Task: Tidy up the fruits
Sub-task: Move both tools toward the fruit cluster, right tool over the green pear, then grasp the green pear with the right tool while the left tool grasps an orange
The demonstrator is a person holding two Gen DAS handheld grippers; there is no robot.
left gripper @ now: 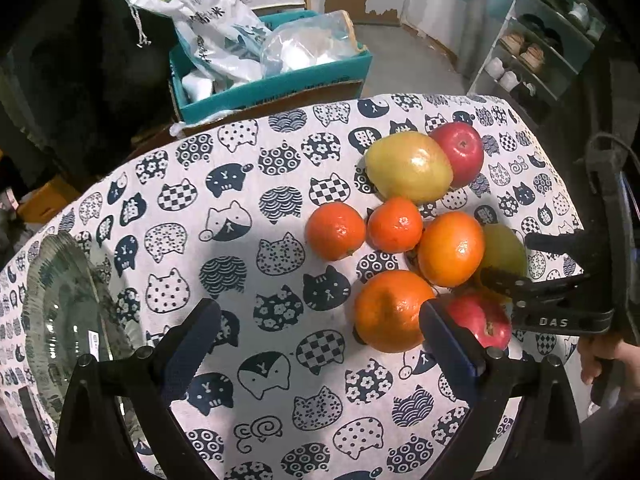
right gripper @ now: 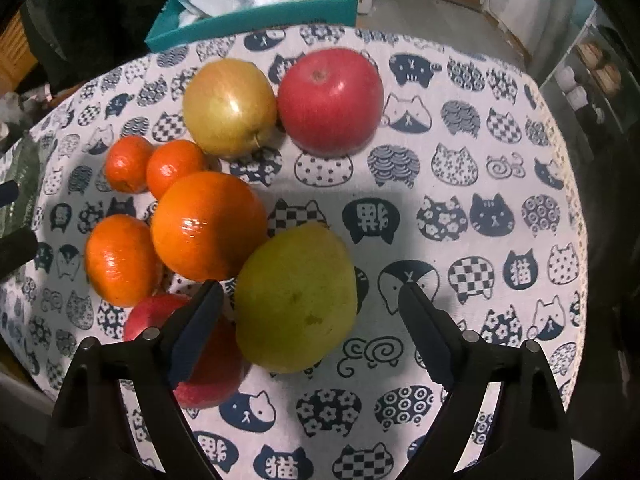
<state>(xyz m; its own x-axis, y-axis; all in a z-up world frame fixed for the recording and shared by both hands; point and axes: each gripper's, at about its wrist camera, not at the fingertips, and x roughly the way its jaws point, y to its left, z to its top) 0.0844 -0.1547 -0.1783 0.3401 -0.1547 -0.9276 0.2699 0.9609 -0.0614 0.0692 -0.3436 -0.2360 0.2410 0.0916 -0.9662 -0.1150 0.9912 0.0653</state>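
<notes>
Four oranges (right gripper: 208, 226), two red apples (right gripper: 330, 100), a yellow apple (right gripper: 229, 109) and a green pear (right gripper: 296, 300) lay clustered on the bench (right gripper: 480, 200).

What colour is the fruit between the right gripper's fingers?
Yellow-green; the pear-like fruit shows best in the right wrist view.

- The left gripper (left gripper: 320, 332) points down, its two fingers wide apart.
- The right gripper (right gripper: 310, 312) points down too, fingers apart, not pressing anything.
</notes>
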